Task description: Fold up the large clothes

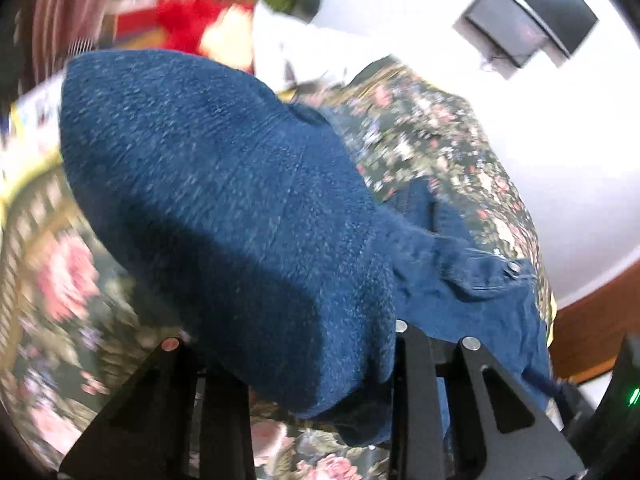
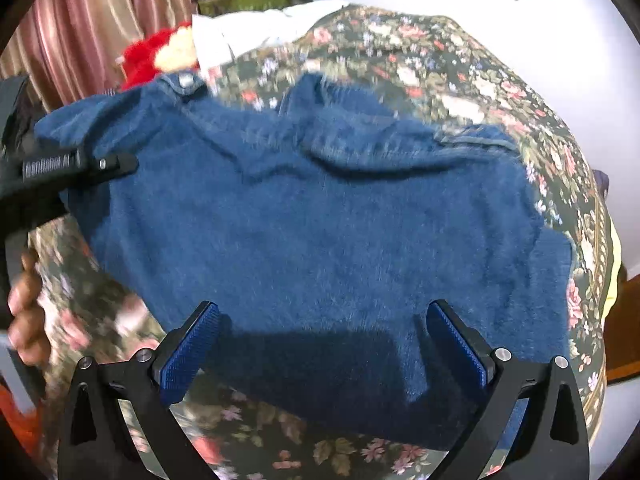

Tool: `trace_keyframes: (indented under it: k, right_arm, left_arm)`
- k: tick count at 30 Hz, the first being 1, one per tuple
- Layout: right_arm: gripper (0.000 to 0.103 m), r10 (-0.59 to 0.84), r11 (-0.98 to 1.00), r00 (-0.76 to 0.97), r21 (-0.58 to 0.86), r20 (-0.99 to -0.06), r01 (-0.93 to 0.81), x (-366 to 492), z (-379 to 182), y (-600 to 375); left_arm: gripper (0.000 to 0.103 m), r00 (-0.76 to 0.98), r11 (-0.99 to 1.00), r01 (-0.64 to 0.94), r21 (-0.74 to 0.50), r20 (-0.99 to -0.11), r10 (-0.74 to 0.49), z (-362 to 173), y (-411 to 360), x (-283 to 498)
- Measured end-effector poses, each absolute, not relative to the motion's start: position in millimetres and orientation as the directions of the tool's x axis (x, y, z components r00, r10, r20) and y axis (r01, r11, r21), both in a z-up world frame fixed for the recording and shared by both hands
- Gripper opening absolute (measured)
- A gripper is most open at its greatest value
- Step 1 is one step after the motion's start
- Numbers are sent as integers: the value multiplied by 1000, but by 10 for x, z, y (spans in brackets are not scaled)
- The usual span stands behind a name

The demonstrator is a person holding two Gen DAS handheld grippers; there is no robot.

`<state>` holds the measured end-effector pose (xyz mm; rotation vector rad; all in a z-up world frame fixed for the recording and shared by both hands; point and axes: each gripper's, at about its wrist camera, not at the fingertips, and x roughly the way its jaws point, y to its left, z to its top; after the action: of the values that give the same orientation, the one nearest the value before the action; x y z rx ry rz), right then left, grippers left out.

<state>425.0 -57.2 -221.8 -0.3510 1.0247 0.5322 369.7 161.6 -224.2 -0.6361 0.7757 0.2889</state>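
A large blue denim jacket with fleece lining [image 2: 320, 220] lies partly folded on a floral bedspread [image 2: 460, 64]. In the left wrist view the fleece side [image 1: 224, 200] bulges up in front of the camera and hides the space between my left gripper's [image 1: 320, 364] fingers; fabric hangs there. The left gripper also shows at the left edge of the right wrist view [image 2: 116, 164], at the jacket's corner near a metal button [image 2: 185, 80]. My right gripper [image 2: 320, 344] is open, its blue pads [image 2: 192, 344] spread over the jacket's near edge.
A red plush toy [image 2: 156, 56] and a white cloth [image 2: 248, 32] lie at the bed's far end. Striped curtains [image 2: 92, 32] hang at the left. A white wall [image 1: 520, 128] and wooden trim [image 1: 592, 320] lie to the right.
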Motion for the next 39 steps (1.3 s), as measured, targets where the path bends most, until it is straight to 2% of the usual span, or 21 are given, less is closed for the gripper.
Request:
trace_keyframes:
  k: [5,13,16,19,24,29,32,35,38,39]
  right_arm:
    - [103,374,815,379,105,-846,-570,4291,-2060,-401]
    - [103,362,761,159,193,-919,-620,4224,-2716,238]
    - [103,351,745,136,188,-927,-640,4191,-2751,298]
    - [101,413,735,54,298,-909,-608,4274,-2613,96]
    - [101,509,796,156,394,-846,-459,4359,-2116,-861]
    - [101,417,896,337,318,-844,-311,4325,-1705,-1926]
    - [101,368,925,398,288,-841,-247,4181,-1579,-2410]
    - [101,362,932,422,306,-831,-195,4031,-1529,-2783]
    - [101,358,934,441,322,-823,-157,3846,-1519,-3023]
    - [101,359,933,444,326,-821,-152,3836,-1533,-3048]
  left_arm:
    - [29,718,849,-441,-290,-681,141,-1872,1509,3544]
    - [29,697,900,-424,-101,-671,253,-1929,1498,3340]
    - [29,713,917,-394,-59,-649,264,-1892,1389,3298]
    - [29,746,938,-346,-28,-614,257,-1726,1237,3372]
    - [28,808,973,-227,33,-552,207,-1439,772,3548]
    - [28,862,991,-61,117,-494,111,-1251,23,3658]
    - [28,856,985,70,155,-517,21,-1338,-422,3703]
    - [28,782,961,218,168,-619,-70,-1655,-825,3798]
    - [29,663,938,315,144,-741,-109,-2055,-1046,3862]
    - [30,643,933,328,145,-758,-109,-2149,-1085,3839]
